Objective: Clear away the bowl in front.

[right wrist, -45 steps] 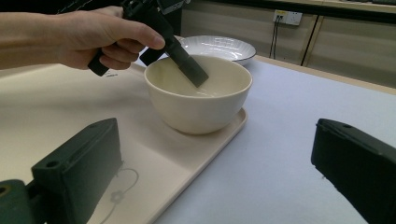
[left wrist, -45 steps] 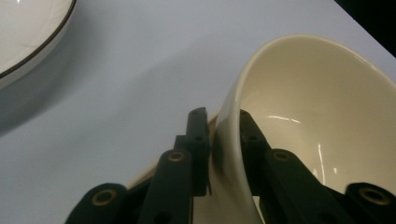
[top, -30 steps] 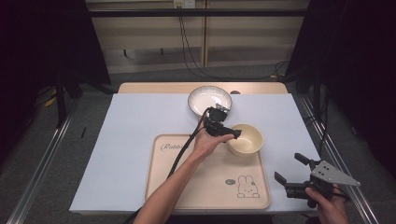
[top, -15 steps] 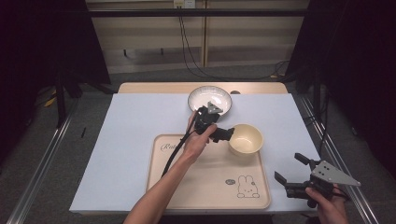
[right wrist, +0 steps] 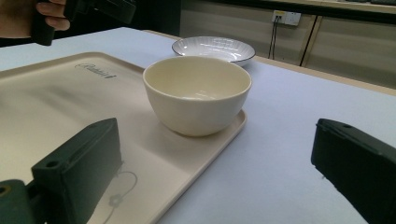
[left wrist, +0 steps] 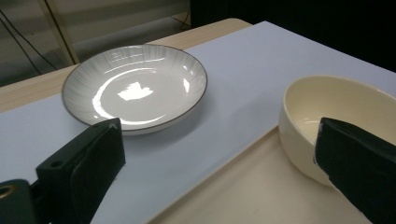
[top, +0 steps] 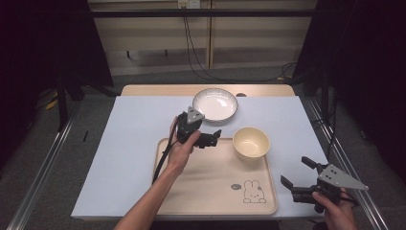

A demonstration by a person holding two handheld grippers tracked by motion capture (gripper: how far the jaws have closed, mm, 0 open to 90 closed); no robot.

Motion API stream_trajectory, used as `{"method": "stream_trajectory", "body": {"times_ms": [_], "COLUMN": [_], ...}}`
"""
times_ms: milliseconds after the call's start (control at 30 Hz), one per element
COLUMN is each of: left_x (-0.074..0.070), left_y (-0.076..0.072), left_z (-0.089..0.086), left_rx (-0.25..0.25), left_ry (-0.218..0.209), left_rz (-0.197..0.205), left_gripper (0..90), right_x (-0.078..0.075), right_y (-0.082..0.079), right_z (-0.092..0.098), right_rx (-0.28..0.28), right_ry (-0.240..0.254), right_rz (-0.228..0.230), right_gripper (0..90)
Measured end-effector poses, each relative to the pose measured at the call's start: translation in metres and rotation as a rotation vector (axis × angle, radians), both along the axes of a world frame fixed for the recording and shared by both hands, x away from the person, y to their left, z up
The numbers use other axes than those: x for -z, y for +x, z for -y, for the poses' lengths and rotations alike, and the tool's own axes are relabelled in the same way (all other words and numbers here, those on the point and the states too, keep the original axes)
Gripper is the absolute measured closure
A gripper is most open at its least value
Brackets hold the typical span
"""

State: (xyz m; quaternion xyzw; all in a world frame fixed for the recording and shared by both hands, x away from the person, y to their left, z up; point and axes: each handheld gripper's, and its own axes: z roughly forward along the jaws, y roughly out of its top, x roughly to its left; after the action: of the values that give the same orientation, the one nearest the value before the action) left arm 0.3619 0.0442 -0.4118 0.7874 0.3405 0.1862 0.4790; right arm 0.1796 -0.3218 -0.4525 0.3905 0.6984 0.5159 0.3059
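A cream bowl (top: 251, 142) stands upright and empty on the far right corner of a beige tray (top: 206, 187) with a rabbit print. Behind it a white plate (top: 215, 104) with a dark rim rests on the pale table cover. My left gripper (top: 214, 138) hovers over the tray's far edge, open, a short way left of the bowl and apart from it. In the left gripper view the bowl (left wrist: 336, 107) sits behind the right jaw and the plate (left wrist: 135, 88) lies ahead. My right gripper (top: 297, 172) is open near the tray's right front corner, facing the bowl (right wrist: 196, 93).
The pale blue cover (top: 119, 143) spreads over the table, with a wooden strip (top: 158, 89) at the far edge. Most of the tray's surface (right wrist: 56, 102) is bare. Metal rails run along both sides of the table. Cables hang at the back wall.
My left gripper has drawn back to the left, away from the bowl's rim. The bowl stays in place on the tray. The right gripper has not moved.
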Motion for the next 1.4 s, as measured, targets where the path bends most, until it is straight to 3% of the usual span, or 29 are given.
{"method": "stream_trajectory", "body": {"times_ms": [167, 233, 333, 467, 733, 833, 1000, 1133, 1267, 1400], "left_x": [-0.001, -0.002, -0.005, -0.009, -0.009, -0.008, 0.000, 0.006, 0.008, 0.007], "left_y": [-0.007, -0.011, -0.018, -0.025, -0.048, -0.056, -0.074, -0.086, -0.099, -0.113], "left_z": [-0.013, -0.020, -0.031, -0.046, -0.076, -0.087, -0.107, -0.125, -0.140, -0.149], "left_rx": [-0.035, -0.036, -0.066, -0.090, -0.147, -0.171, -0.206, -0.236, -0.238, -0.257], "left_ry": [-0.032, -0.025, -0.050, -0.030, -0.111, -0.144, -0.117, -0.115, -0.129, -0.116], "left_rz": [0.016, 0.039, 0.057, 0.083, 0.117, 0.103, 0.134, 0.139, 0.114, 0.132], "left_gripper": [2.3, 2.2, 2.2, 2.1, 1.9, 1.4, 0.8, 1.1, 1.1, 0.9], "right_x": [0.000, 0.000, 0.000, 0.000, 0.000, 0.000, 0.000, 0.000, 0.000, 0.000], "right_y": [0.000, 0.000, 0.000, 0.000, 0.000, 0.000, 0.000, 0.001, 0.001, 0.000], "right_z": [0.000, 0.000, 0.000, 0.000, 0.000, 0.000, 0.000, 0.000, 0.000, 0.000], "right_rx": [0.002, 0.002, 0.002, -0.006, 0.000, 0.004, 0.006, 0.012, 0.011, 0.010], "right_ry": [0.003, 0.002, 0.005, 0.006, 0.007, 0.003, 0.004, -0.003, -0.001, 0.002], "right_rz": [0.003, 0.004, 0.004, 0.001, 0.005, 0.005, 0.006, 0.008, 0.006, 0.006], "right_gripper": [1.5, 1.5, 1.5, 1.5, 1.5, 1.5, 1.5, 1.5, 1.5, 1.5]}}
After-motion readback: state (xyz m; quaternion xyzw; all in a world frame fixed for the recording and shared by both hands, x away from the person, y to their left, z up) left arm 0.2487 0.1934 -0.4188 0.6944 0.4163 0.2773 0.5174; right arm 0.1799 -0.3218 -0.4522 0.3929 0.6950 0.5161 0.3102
